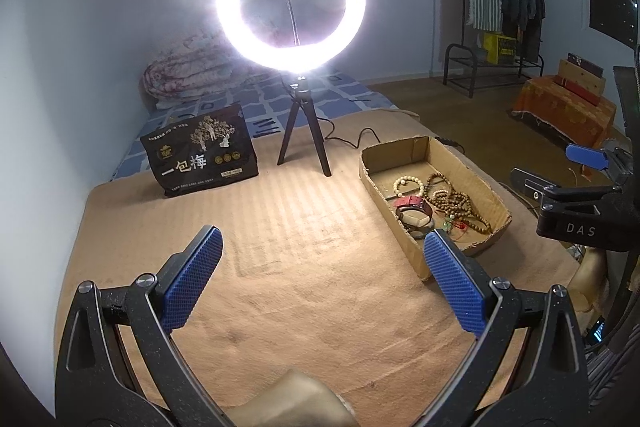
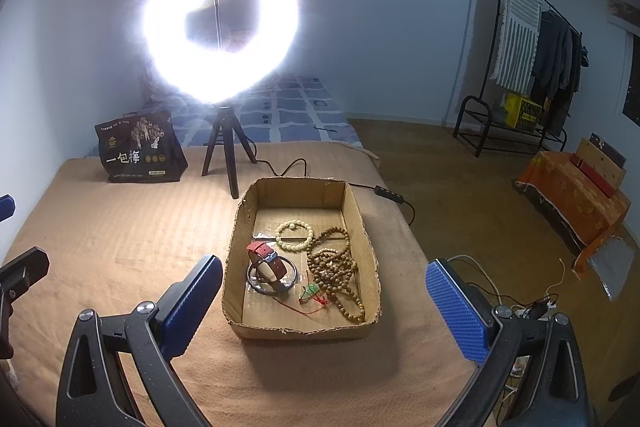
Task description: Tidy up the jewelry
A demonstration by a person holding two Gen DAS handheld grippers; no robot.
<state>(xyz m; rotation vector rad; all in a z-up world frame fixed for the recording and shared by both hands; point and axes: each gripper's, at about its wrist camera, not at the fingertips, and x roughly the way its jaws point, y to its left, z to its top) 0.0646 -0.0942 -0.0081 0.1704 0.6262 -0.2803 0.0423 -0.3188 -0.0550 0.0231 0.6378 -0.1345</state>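
Observation:
A shallow cardboard box (image 2: 360, 219) (image 1: 400, 163) lies on the tan blanket. Inside it are a cream bead bracelet (image 2: 295, 235) (image 1: 407, 185), a long brown bead string (image 2: 334, 269) (image 1: 456, 203), a red-strapped watch (image 2: 267, 259) (image 1: 412, 205) resting on a dark metal bangle (image 2: 272, 281), and a small green pendant on red cord (image 2: 311, 291). My right gripper (image 2: 324, 275) hovers open in front of the box, empty. My left gripper (image 1: 322, 247) is open and empty over bare blanket, left of the box. The right gripper's body (image 1: 580, 211) shows at the left wrist view's right edge.
A lit ring light on a small black tripod (image 1: 298, 131) (image 2: 228, 155) stands behind the box, its cable (image 2: 288, 167) trailing right. A black printed bag (image 1: 202, 155) (image 2: 140, 149) stands at back left. The blanket (image 1: 300, 287) ends near the box's right side; floor, a clothes rack (image 2: 520, 67) and an orange-covered stand (image 2: 576, 203) lie beyond.

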